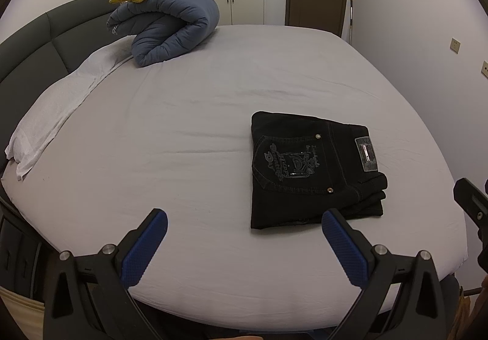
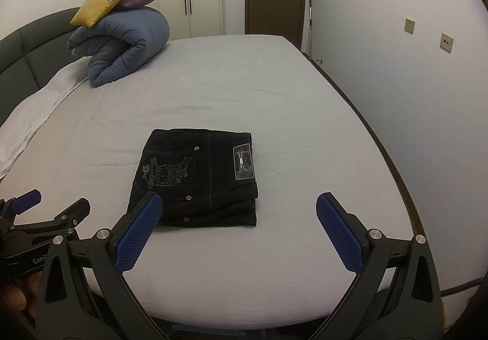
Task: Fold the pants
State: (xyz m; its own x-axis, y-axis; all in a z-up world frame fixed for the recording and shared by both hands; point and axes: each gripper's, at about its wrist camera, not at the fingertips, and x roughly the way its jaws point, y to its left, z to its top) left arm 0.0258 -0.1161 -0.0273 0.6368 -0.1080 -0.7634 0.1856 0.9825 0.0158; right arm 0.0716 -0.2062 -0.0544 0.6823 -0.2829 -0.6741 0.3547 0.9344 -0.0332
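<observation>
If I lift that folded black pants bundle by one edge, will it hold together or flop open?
The black pants are probably floppy: stacked loose layers show along the near edge, so a one-edge lift would likely let them unfold. The denim-like fabric with stitching and rivets suggests moderate weight, not slippery. Both the left gripper and right gripper are open, so supporting two sides seems safer.
</observation>
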